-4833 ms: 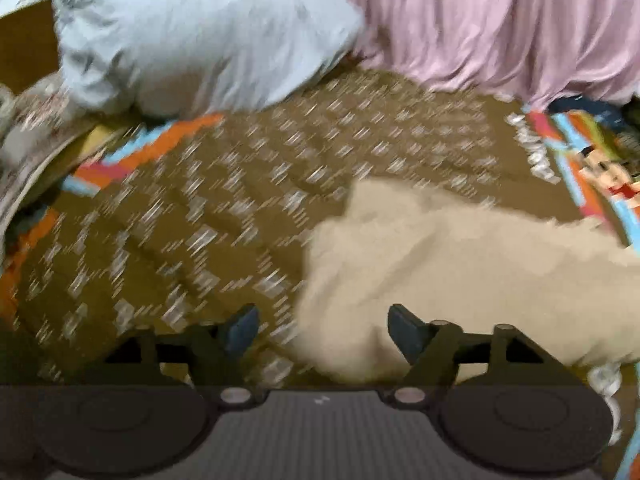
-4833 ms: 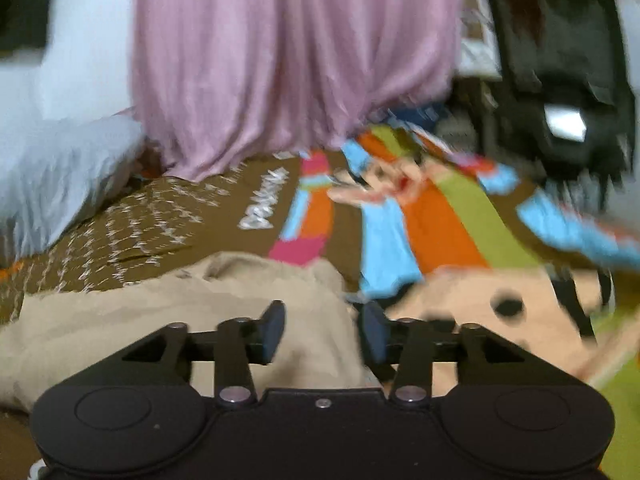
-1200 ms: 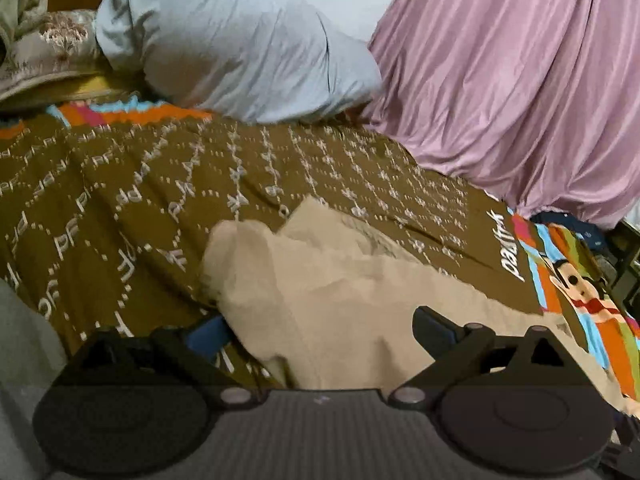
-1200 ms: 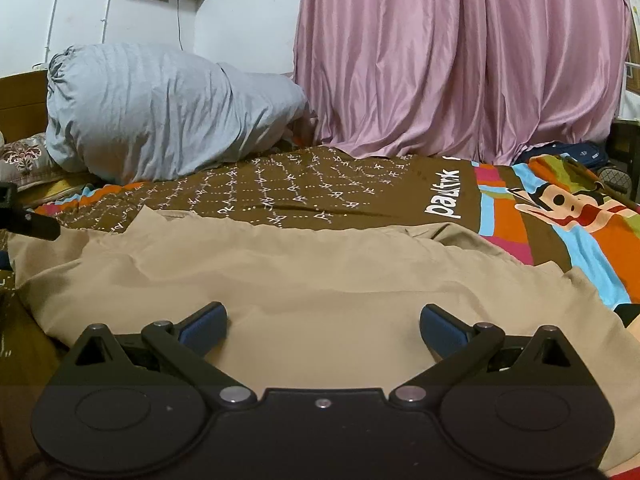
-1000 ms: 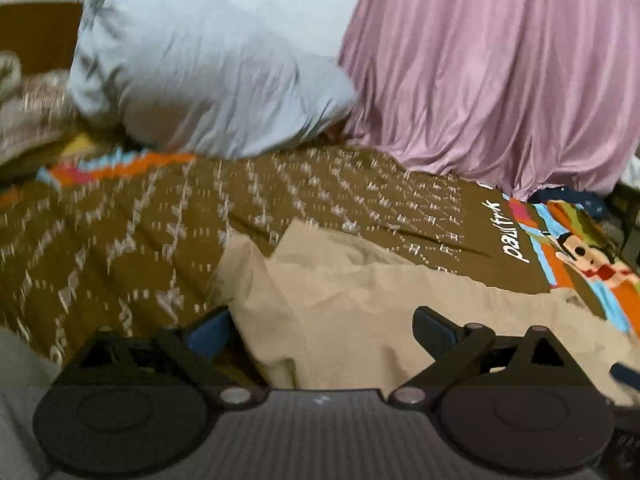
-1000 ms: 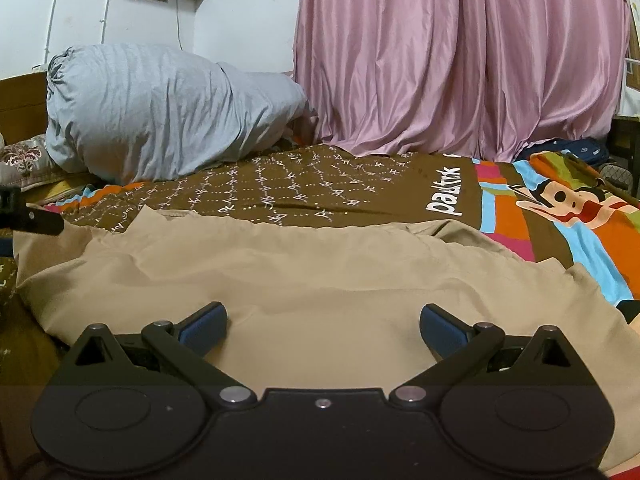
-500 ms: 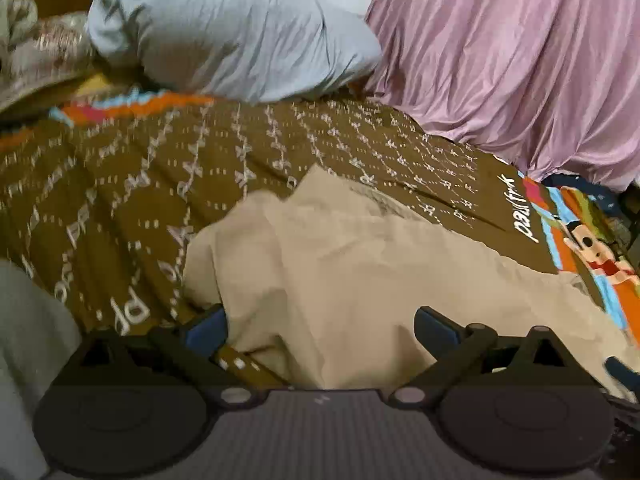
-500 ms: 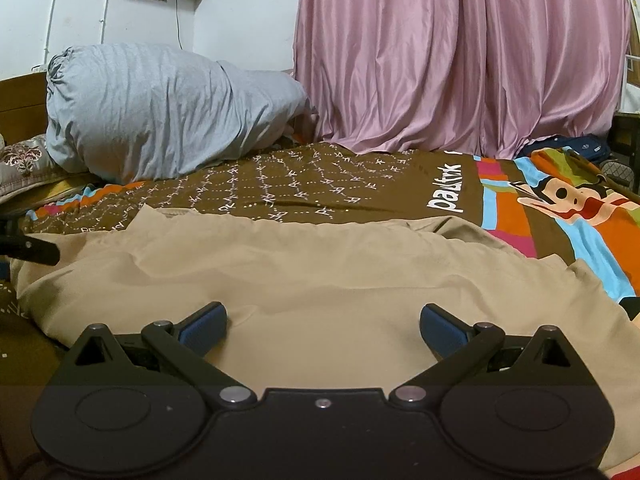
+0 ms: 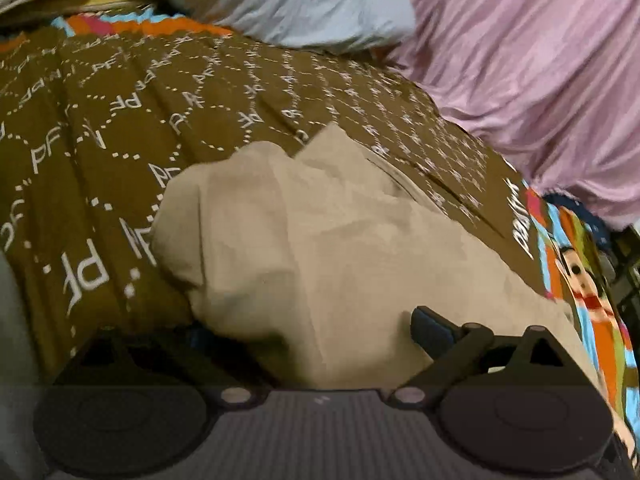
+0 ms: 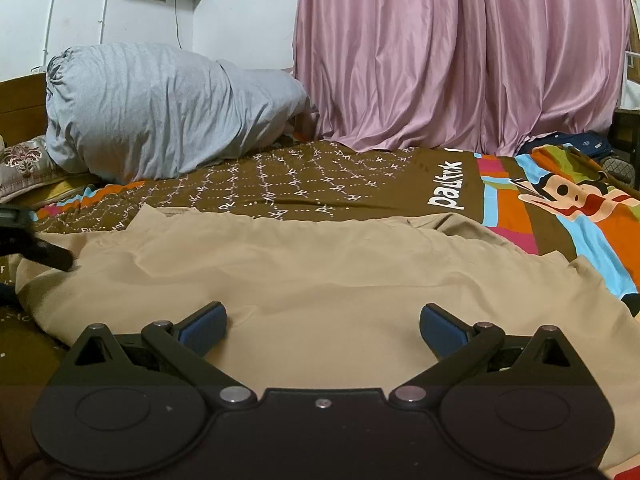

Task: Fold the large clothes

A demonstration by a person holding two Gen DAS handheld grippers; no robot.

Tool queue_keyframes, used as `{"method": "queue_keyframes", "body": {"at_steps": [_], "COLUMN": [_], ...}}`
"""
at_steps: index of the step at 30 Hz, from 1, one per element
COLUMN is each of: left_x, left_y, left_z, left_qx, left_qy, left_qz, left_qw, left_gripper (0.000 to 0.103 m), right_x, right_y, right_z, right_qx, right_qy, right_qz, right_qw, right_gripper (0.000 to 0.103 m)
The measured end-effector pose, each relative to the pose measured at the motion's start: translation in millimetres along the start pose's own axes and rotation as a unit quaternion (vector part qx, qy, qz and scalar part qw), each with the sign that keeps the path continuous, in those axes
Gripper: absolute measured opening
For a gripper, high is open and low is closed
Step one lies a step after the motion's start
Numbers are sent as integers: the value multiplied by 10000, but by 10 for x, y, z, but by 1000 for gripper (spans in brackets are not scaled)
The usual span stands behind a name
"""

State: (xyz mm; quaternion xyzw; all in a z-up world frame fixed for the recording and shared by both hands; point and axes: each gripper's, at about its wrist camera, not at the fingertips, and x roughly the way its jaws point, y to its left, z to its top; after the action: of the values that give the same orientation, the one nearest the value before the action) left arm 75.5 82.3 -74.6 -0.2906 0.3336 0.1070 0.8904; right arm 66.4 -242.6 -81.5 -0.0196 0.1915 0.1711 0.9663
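Observation:
A large beige garment lies spread across the bed; it also shows in the left wrist view, bunched at its left end. My left gripper is open, low over that left end, with cloth lying between the jaws and hiding the left finger. It also shows at the left edge of the right wrist view. My right gripper is open wide, just above the garment's near edge, holding nothing.
The bed has a brown patterned cover with a bright cartoon print on the right. A grey bundled duvet and a patterned pillow lie at the head. A pink curtain hangs behind.
My left gripper has dropped lower and closer onto the garment's left end, with cloth now covering its left finger. The right gripper has stayed still.

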Motion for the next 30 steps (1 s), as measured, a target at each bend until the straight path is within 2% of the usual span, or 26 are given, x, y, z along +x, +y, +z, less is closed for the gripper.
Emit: {"method": "queue_keyframes", "body": {"at_steps": [1,4,6,7,9,12,15,19,22,23,24,26,30], "left_x": [20,9,-29,-48,-107,-220,-393,-627,-714,-729,-730,-704,-584], "left_y": [4,-41,-76,-112,-183,-400,-715,-1272,-1717,-1854,-1982,-2254,-2753], "left_z": [9,17,29,44,78,146,164,157,152,139,134,108,-69], "left_qx": [1,75,153,227,360,824,1405,2230,2649,2746,2833,3006,3480], "left_qy": [-62,-235,-362,-433,-573,-748,-1006,-1293,-1241,-1207,-1160,-1015,-772], "left_qz": [50,201,318,443,454,532,471,77,-348,-445,-530,-663,-637], "left_qw": [10000,9995,9987,9978,9967,9924,9838,9662,9556,9529,9505,9460,9321], "left_gripper": [93,71,39,32,17,12,7,6,5,5,5,5,5], "right_x": [0,-12,-44,-43,26,206,223,248,217,192,153,30,-347], "right_y": [-4,2,18,23,46,103,104,-1,-78,-115,-174,-353,-878], "right_z": [4,16,45,65,101,58,37,25,30,42,76,205,523], "right_qx": [1,-4,28,45,36,-205,-199,122,366,460,582,1042,2002], "right_qy": [1,-31,-210,-277,-164,385,470,590,562,520,433,271,-265], "right_qz": [1,-65,-246,-370,-625,-592,-534,-341,-224,-185,-144,-68,-29], "right_qw": [10000,10000,9995,9989,9979,9973,9973,9976,9975,9974,9973,9942,9794], "right_gripper": [102,102,102,102,102,101,102,102,100,94,81,67,67]}}
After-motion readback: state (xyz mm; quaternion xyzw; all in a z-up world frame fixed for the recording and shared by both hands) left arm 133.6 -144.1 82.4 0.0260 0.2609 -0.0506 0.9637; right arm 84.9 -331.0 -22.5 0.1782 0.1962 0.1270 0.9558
